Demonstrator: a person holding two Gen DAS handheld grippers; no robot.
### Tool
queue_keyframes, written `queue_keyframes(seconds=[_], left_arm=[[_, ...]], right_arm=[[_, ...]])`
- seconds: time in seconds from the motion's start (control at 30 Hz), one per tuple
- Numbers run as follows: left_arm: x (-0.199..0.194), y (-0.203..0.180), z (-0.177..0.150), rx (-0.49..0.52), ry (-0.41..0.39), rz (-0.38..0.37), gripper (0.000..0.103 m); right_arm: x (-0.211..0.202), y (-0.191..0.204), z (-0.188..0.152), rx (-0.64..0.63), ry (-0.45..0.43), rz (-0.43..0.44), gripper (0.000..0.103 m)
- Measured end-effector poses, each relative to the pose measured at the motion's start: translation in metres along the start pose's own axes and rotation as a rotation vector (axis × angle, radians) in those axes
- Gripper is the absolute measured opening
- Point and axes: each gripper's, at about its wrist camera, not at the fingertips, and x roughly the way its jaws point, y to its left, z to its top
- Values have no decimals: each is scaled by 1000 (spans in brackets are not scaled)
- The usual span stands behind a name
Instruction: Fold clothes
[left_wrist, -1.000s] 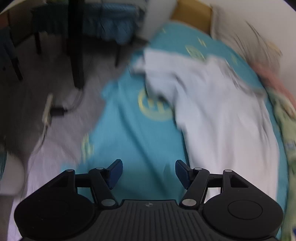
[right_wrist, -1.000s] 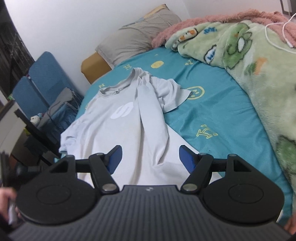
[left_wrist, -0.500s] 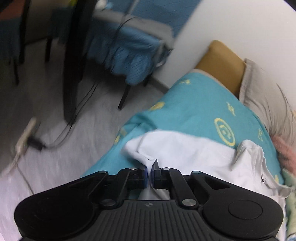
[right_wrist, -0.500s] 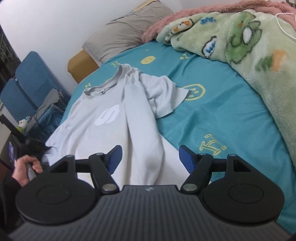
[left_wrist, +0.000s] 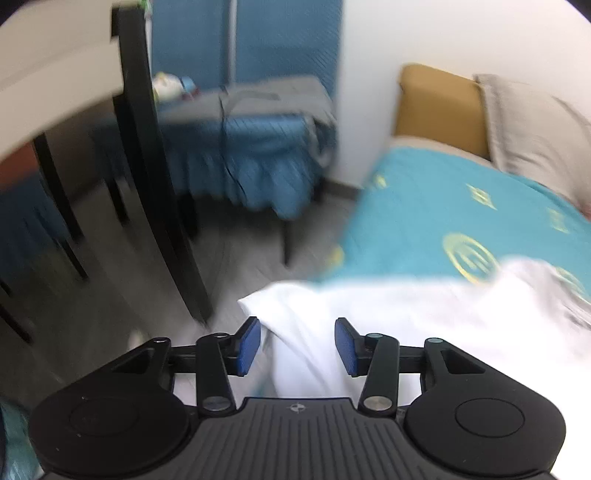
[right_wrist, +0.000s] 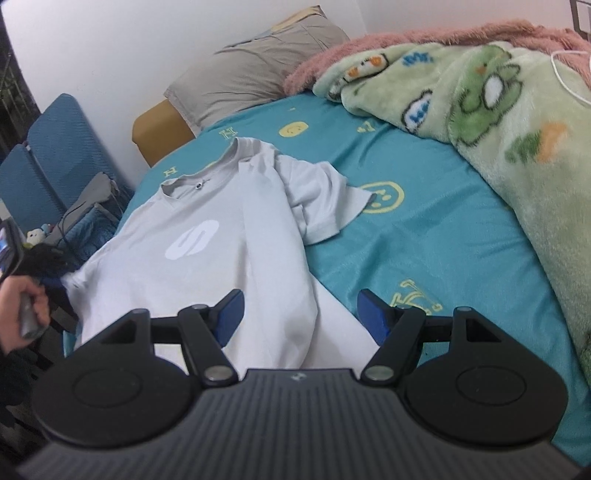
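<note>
A light grey T-shirt (right_wrist: 207, 251) lies face up on the bed (right_wrist: 424, 240), right in front of the right hand-held gripper (right_wrist: 301, 314). The shirt's far sleeve (right_wrist: 325, 199) is already turned in over its body. The near sleeve (left_wrist: 280, 306) sticks out at the bed's edge, just ahead of the left hand-held gripper (left_wrist: 297, 345).

Both hand-held grippers are spread wide and hold nothing. The left 1 has sleeve cloth lying loose between its 2 blue pads (left_wrist: 245, 345). The right 1 hangs over the shirt's bottom part.

The shirt looks partly folded: 1 side is in, and the side by the left hand-held gripper looks like the part being worked on. Next, that side needs a firm pinch and a lift over the chest.
</note>
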Motion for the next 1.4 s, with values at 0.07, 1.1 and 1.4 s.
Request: queue_keyframes(seconds=[0.07, 1.1, 1.4], left_arm=[[-40, 8, -32, 13, 85, -57, 55], [-299, 46, -212, 258, 375, -67, 58], [-345, -30, -201, 301, -57, -217, 89]], right_arm=[[-3, 2, 1, -7, -6, 11, 71], [-111, 4, -27, -158, -116, 21, 70], [-127, 7, -20, -155, -201, 75, 70]])
